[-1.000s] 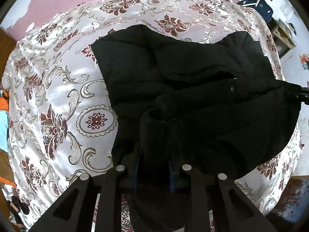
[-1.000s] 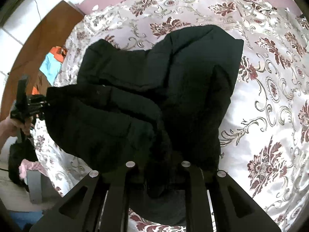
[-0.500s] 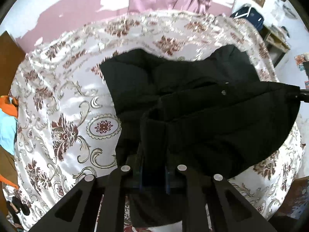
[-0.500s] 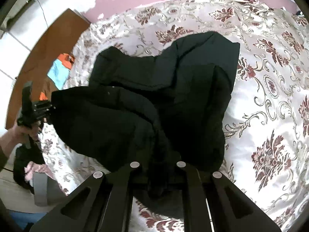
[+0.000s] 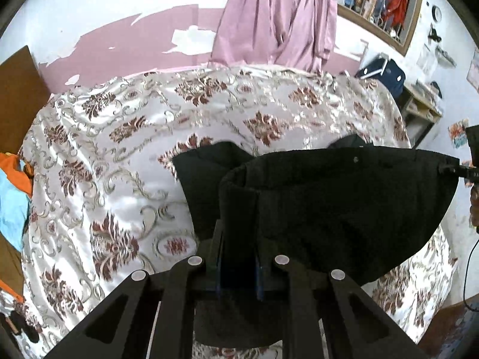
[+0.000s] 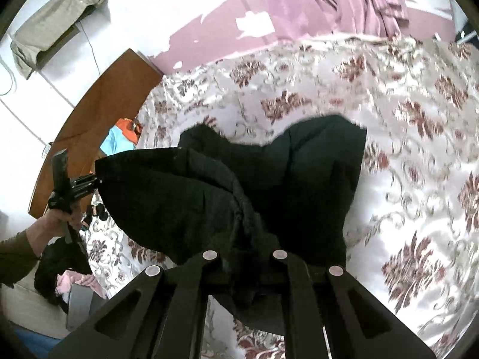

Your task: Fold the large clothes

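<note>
A large black padded jacket (image 5: 344, 203) hangs stretched between both grippers above the bed (image 5: 119, 155). My left gripper (image 5: 238, 257) is shut on one corner of its edge, the cloth bunched between the fingers. In the right wrist view the same black jacket (image 6: 269, 185) droops from my right gripper (image 6: 244, 269), which is shut on the other corner. The jacket's far part still lies on the bedspread. The left gripper (image 6: 64, 188) shows at the left of the right wrist view, held by a hand. The right gripper's tip (image 5: 458, 172) shows at the right edge of the left wrist view.
The bed carries a white and maroon floral bedspread (image 6: 404, 119). A brown headboard (image 6: 98, 113) and orange and blue clothes (image 6: 122, 134) lie to the left. Pink curtains (image 5: 278, 21) hang behind. A blue suitcase (image 5: 386, 74) and a shelf stand at the far right.
Both grippers have risen with the jacket's near edge, lifting it off the bed. Both views have tilted up, bringing the wall and curtains into view.
</note>
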Demonstrator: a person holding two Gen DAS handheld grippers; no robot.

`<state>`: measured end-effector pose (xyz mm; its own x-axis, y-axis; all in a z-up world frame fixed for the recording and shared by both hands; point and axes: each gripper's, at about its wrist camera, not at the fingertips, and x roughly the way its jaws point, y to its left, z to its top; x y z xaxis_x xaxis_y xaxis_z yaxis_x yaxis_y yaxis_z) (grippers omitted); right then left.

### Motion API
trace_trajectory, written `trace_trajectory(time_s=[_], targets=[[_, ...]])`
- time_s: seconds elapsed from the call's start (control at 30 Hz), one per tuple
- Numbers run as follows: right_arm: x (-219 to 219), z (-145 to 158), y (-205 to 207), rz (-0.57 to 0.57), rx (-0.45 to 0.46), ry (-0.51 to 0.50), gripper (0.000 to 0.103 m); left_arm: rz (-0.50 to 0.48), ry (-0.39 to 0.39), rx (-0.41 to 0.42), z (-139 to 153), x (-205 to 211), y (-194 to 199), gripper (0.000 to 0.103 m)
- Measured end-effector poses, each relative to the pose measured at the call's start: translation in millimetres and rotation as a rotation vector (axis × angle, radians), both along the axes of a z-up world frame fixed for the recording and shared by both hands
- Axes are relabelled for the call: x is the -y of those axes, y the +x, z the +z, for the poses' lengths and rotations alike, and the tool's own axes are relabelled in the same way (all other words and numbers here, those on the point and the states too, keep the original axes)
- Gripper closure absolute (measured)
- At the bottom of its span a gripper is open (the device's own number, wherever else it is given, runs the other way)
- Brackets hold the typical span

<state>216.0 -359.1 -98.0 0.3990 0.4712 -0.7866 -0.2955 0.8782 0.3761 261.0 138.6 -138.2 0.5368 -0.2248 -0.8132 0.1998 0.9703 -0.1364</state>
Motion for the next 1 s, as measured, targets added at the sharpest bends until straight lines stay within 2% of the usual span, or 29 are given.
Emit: trace_trajectory(time_s=[0.27, 0.57, 0.83, 0.93, 1.0], targets=[[-14, 16, 41, 0.038, 0.042, -0.040, 0.096, -0.028, 0.019, 0.011, 1, 1, 42, 0.089], [-15, 15, 70, 0.029, 0.041, -0.039, 0.097, -0.002, -0.026, -0.017, -12, -8, 73, 0.089], [-11, -15, 126, -0.002, 0.021, -0.058, 0.097, -0.001, -0.027, -0.039, -45, -6, 141, 0.089], [-13, -37, 155, -0.004, 0.018, -0.104, 0.097, 0.022, 0.006, -0.057, -72, 0, 171, 0.089], [-9, -64, 178, -0.024, -0.013, -0.133, 0.097, 0.042, 0.038, -0.085, -97, 4, 187, 0.089]])
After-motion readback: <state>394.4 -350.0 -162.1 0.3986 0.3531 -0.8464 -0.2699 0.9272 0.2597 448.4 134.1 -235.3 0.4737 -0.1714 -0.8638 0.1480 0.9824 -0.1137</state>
